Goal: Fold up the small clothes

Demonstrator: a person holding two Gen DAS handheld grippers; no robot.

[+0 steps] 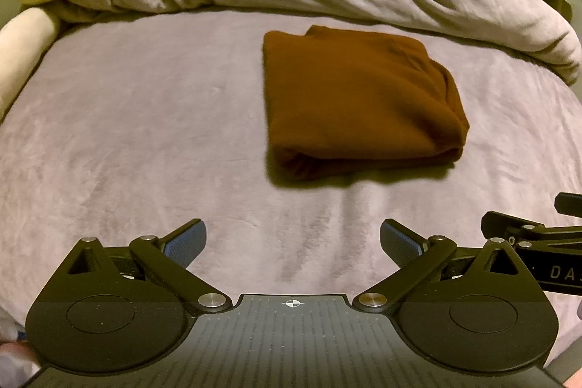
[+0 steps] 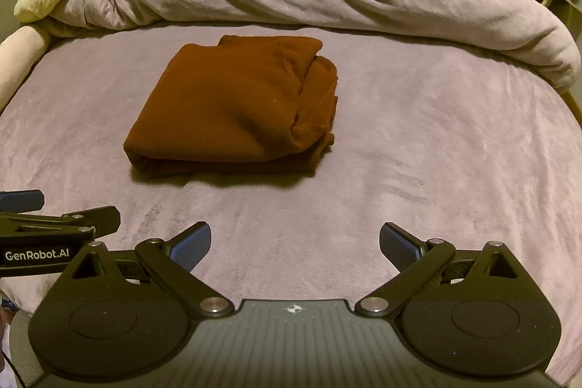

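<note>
Brown garment [image 1: 360,100] lies folded in a neat block mid-bed on the mauve sheet [image 1: 145,133], well apart from both tongs. Fold looks done — next prob. just tidy the loose right edge or leave it. Left gripper [image 1: 293,242] and right gripper [image 2: 294,244] both gape wide, empty. Right view shows the bunched side layers clearer — left view hides them.

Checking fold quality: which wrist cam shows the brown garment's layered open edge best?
Right wrist. The folded brown garment sits sharp there, with the stacked layers along its right edge distinct. Left wrist shows the same garment softer and blurrier, that edge merging into dark folds. Both claws, left and right, are open, clear of it.
</note>
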